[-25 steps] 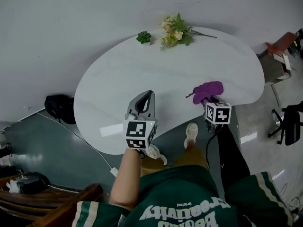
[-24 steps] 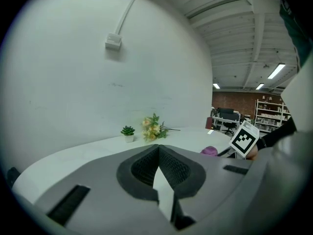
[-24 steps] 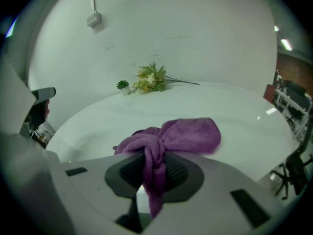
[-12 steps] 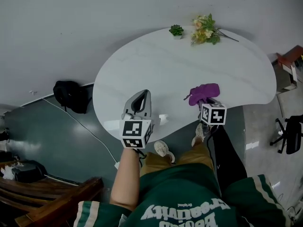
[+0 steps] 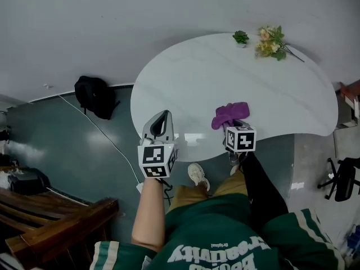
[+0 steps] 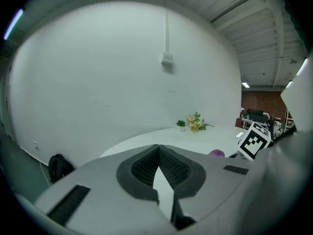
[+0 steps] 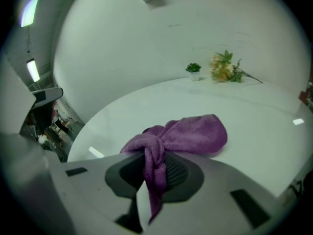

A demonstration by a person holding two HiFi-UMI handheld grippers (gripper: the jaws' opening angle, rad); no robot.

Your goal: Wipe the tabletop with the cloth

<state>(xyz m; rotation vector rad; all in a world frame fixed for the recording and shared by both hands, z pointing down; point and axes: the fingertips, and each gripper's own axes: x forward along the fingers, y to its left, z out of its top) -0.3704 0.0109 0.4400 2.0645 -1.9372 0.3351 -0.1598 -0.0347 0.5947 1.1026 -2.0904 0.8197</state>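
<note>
**Cloth Handling: Hold Point and Material Behaviour**

The purple terry cloth [image 7: 195, 133] is judged light, soft and limp. It should fold and drag under load rather than slide like a stiff pad.

The right gripper [image 7: 155, 166] pinches a twisted, bunched tail of the cloth between its pads. The tail runs back through the jaws and hangs behind them. The main body of the cloth lies just ahead of the jaw tips, resting on the white rounded tabletop [image 7: 254, 131] near its closer edge.

This gather is a sound hold, since a thick wad is less likely to pull free than a single layer. Hold the jaws low so the loose bulk ahead of them presses flat against the surface. The smooth, glossy top should offer little drag.

The left gripper [image 6: 159, 151] has its jaws pressed together on nothing. The cloth lies off to the right of them.
</note>
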